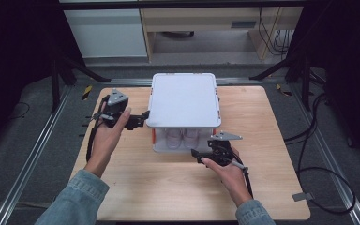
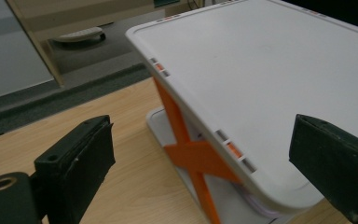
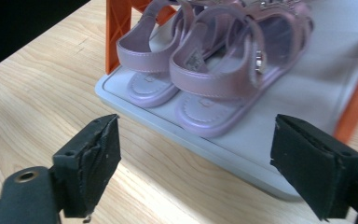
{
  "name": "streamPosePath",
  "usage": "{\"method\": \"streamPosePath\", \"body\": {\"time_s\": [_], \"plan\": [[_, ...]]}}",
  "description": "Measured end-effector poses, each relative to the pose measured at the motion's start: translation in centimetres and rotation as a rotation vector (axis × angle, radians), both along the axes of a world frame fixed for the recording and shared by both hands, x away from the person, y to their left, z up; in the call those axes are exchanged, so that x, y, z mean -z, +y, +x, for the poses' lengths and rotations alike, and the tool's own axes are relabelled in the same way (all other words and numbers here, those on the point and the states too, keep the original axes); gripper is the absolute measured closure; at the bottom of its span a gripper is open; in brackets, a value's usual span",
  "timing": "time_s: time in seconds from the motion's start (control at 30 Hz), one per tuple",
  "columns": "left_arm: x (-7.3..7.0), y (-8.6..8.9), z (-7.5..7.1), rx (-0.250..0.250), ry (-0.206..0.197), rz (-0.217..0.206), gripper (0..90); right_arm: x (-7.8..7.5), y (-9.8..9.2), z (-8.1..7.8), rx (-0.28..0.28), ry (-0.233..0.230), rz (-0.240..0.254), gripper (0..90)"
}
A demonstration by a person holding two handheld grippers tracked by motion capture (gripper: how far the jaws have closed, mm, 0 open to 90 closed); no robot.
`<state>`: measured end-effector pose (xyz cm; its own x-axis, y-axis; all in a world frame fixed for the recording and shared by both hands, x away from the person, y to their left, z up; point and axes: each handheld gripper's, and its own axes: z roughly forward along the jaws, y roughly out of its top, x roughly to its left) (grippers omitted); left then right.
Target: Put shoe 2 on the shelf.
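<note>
Toward the far edge of the light wooden table (image 1: pixel 136 187) stands a white plastic shoe rack with orange cross-braces (image 1: pixel 183 98), a pair of pink strappy sandals (image 3: pixel 214 60) on its bottom shelf. The left gripper (image 1: pixel 138 119), beside its left side, and the right gripper (image 1: pixel 198 154), at its near edge, both gape, holding nothing.

No legible txt, labels, brands or nos. anywhere. Small tag inside the nearer pale pink strapped sandal (image 3: pixel 196 59) carries marks, too blurred to read.
</note>
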<state>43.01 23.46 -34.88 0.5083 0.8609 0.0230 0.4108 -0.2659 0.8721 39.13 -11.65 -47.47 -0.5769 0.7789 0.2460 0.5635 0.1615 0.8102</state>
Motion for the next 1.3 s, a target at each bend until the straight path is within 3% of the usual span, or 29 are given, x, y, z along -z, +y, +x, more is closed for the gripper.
{"method": "streamPosePath", "body": {"time_s": [0.1, 0.33, 0.6, 0.7, 0.83, 0.87, 1.1, 1.3], "plan": [[1.3, 1.6, -0.2, -0.024, 0.03, 0.013, 5.6, -0.1, -0.9, -0.3, -0.004, -0.011, 0.001, 13.9], [3.1, 3.2, -0.7, -0.034, 0.056, 0.052, 5.6, -0.2, -2.5, -0.8, -0.008, -0.024, -0.016, 12.8], [5.9, 4.6, -1.2, -0.023, 0.097, 0.095, 5.6, -0.4, -6.8, -0.4, 0.066, -0.048, -0.056, 11.6], [7.4, 4.9, -1.3, -0.007, 0.13, 0.121, 5.2, -0.3, -9.0, 0.0, 0.105, -0.038, -0.069, 11.4], [8.6, 5.1, -1.5, -0.003, 0.155, 0.133, 5.0, 0.0, -10.4, 0.4, 0.117, -0.024, -0.07, 11.0], [9.0, 5.2, -1.4, 0.001, 0.165, 0.138, 4.9, 0.3, -11.2, 0.7, 0.117, -0.001, -0.085, 11.0], [11.9, 5.3, -1.2, 0.012, 0.234, 0.175, 4.8, 0.9, -13.0, 1.7, 0.147, 0.034, -0.122, 14.6], [13.5, 5.5, -0.5, 0.0, 0.262, 0.176, 4.8, 1.6, -13.9, 2.8, 0.174, 0.049, -0.152, 15.6]]}}
